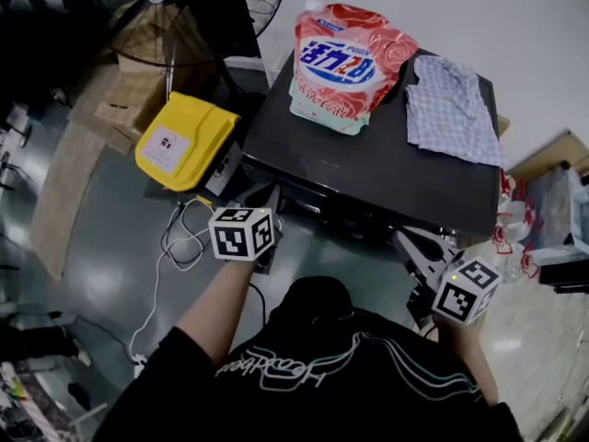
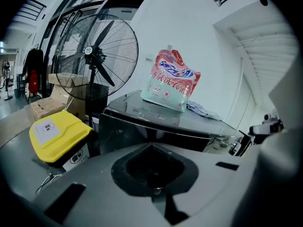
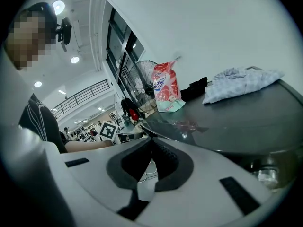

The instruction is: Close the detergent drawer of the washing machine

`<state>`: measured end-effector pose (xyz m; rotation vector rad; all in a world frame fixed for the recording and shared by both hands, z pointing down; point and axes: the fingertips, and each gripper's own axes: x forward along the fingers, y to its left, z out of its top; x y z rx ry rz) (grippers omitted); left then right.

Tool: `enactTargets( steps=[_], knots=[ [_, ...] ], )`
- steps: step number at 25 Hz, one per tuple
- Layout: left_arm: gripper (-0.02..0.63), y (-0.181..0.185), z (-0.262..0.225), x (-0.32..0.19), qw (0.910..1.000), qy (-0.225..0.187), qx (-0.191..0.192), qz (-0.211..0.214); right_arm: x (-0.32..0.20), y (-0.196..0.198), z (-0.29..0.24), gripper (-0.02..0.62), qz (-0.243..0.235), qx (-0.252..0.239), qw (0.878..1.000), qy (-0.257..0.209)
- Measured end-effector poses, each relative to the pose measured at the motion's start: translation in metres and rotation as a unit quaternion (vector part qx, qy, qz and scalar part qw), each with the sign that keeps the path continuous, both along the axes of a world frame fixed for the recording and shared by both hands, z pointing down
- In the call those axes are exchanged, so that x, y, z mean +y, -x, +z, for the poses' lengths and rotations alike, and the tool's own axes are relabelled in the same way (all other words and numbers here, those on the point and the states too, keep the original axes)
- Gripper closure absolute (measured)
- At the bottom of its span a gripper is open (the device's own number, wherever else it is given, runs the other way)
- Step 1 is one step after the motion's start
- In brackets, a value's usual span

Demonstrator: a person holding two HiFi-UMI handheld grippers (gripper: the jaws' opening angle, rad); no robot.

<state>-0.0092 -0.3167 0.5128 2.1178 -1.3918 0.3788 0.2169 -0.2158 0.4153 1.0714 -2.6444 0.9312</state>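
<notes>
Left gripper view: left tongs (image 2: pixel 152 144) closed, empty.

The flat, glossy black top of the washing machine (image 1: pixel 368 168) carried a pink-and-mint plastic detergent pouch (image 1: pixel 342 63) at its far-left corner, with a crumpled pale checked cloth (image 1: pixel 451 109) just beside it.

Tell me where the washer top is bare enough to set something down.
The front half of the washer top is bare, from the detergent pouch and checked cloth forward to the front edge. The rear is crowded by those two.
</notes>
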Motion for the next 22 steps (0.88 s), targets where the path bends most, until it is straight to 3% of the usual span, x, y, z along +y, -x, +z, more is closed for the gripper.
enactTargets(
  steps=[22],
  knots=[
    [0.583,-0.003,0.003,-0.018,0.9986,0.003,0.019,0.049,0.001,0.026,0.003,0.568,0.007,0.012,1.0,0.005]
  ],
)
